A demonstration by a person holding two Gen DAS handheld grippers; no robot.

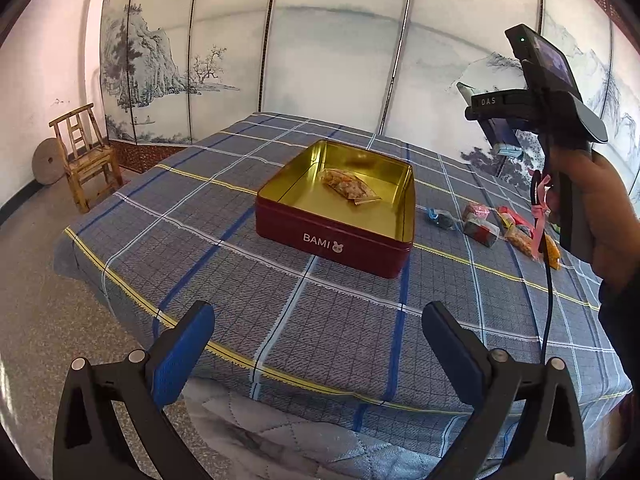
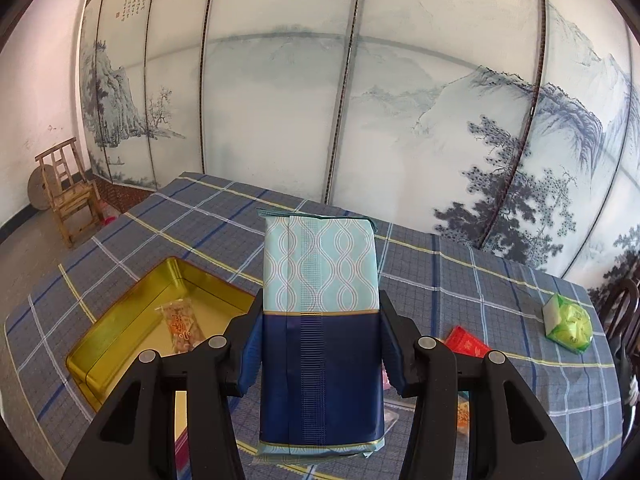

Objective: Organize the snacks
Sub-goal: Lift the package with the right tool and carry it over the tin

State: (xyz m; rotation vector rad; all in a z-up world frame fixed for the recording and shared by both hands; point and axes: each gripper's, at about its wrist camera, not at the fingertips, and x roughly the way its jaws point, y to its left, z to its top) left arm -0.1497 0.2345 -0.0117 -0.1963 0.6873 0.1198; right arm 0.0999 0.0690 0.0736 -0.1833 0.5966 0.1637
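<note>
Clamped in the right tongs (image 2: 320,344), a blue-and-teal packet (image 2: 320,320) hangs above the bed; left tongs (image 1: 318,354) apart. Next, probably, carry toward ten o'clock into the tin (image 2: 120,308).

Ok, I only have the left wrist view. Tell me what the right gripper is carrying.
Observer: The right gripper is shut on a snack packet, pale aqua on top and navy below.
Operator: Describe how it sits in the grip.
Observer: It stands upright between the pads, the back seam facing the camera.
Operator: Report any snacks past my right edge.
Observer: A green wrapped snack lies alone on the plaid cloth, far right.
</note>
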